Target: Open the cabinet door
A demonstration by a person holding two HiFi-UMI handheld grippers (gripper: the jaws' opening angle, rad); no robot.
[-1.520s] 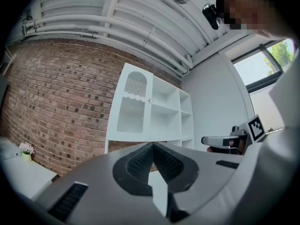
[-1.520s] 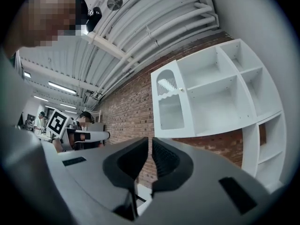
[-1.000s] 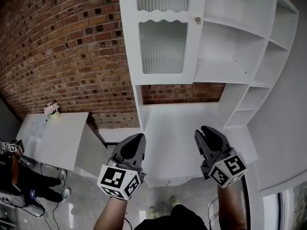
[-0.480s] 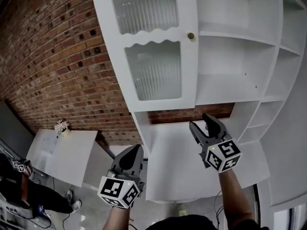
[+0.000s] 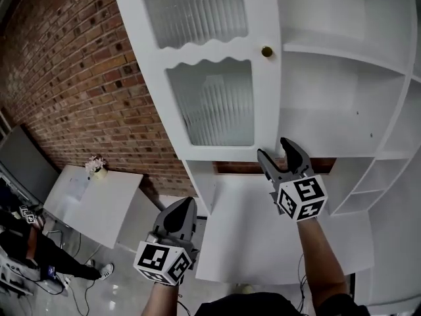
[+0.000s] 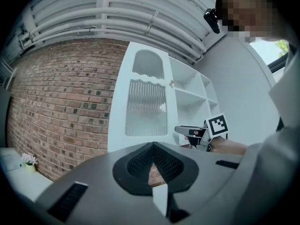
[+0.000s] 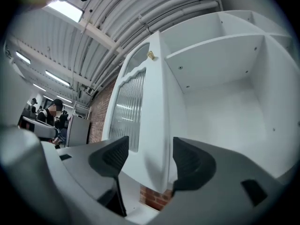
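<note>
1. The white cabinet (image 5: 342, 110) took up the wall ahead of me. Its right side was open shelves and its left side was covered by the door. I judged it fixed, so it would not shift under a pull.
2. The cabinet door (image 5: 264, 110) was a tall painted frame. I judged it stiff, fairly light, and hinged on its far left. The place to take hold was therefore the free right edge. The paint looked smooth, so flat pads could slide off. I could not tell whether it sat fully shut or stood slightly ajar.
3. Its 2 fluted glass panels (image 5: 214, 104) looked fragile, so I wanted my grip on the frame only.
4. On my right gripper (image 5: 277, 151), the fingers (image 7: 190, 163) had just been opening and stood apart. The door's lower free edge was between them. 1 pad faced the glazed front and the other stood on the shelf side. A gap showed on the front side, and I saw neither pad pressing.
5. My left gripper (image 5: 181, 212) hung lower and to the left, well apart from the door. Its fingers were together on nothing.
6. The small brass knob (image 5: 266, 51) sat high on the free edge, well above my right fingers. It was the obvious handle, but I judged it round, small and slippery.
</note>
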